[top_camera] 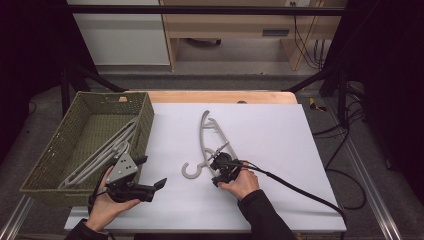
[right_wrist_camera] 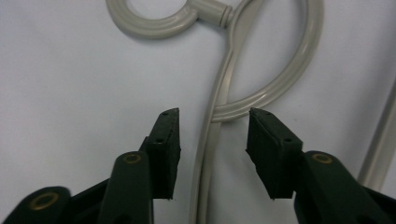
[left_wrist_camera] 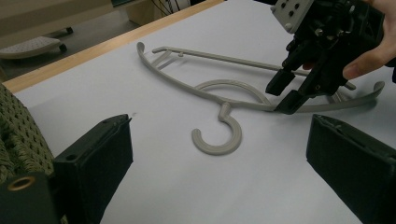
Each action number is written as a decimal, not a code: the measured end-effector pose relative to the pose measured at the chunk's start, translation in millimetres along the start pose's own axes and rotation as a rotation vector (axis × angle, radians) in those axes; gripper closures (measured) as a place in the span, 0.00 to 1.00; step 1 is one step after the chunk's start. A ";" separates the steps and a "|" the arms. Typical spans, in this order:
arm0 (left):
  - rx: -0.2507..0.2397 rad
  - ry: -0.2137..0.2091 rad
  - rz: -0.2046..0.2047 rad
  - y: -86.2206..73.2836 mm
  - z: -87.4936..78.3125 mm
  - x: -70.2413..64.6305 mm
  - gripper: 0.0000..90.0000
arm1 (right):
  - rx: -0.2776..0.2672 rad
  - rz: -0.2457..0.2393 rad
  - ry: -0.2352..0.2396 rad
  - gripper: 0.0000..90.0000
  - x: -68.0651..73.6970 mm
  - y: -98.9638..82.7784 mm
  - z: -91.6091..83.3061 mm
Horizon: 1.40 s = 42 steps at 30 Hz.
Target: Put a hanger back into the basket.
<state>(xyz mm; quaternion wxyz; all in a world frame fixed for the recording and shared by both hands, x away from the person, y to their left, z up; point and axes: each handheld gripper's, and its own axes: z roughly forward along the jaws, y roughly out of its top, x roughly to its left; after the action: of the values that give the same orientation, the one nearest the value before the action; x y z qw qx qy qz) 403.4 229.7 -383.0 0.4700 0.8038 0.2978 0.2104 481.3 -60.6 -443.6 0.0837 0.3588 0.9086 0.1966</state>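
On the white bench, the right gripper's wide fingers straddle a grey plastic hanger, not yet gripped; left gripper waits open beside a green woven basket holding other hangers.

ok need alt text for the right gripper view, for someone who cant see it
The right gripper, jaws open, straddles the arm of a grey plastic hanger lying flat on a white table. The hanger's hook curls at the top of the view.

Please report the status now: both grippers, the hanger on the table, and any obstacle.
Right gripper open, astride grey hanger arm. Left gripper open, holding nothing. Hanger flat on table; nothing in the way.
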 end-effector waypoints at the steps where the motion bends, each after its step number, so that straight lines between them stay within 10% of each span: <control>1: 0.001 0.000 0.001 0.0 0.0 -0.1 0.08 | 0.014 0.016 0.001 0.68 0.4 0.4 2.8; 16: 0.008 0.002 0.004 -0.7 0.9 -0.2 0.08 | 0.038 0.054 0.027 0.89 -2.5 1.4 4.5; 42: 0.020 -0.005 0.010 -1.3 2.3 -0.7 0.08 | 0.090 0.027 0.012 0.80 -14.4 -11.6 -1.1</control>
<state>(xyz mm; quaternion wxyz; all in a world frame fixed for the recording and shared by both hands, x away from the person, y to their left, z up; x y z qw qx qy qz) 403.9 228.2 -385.3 0.4615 0.8106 0.2946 0.2078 484.3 -78.5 -447.4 0.0595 0.3733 0.9121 0.1587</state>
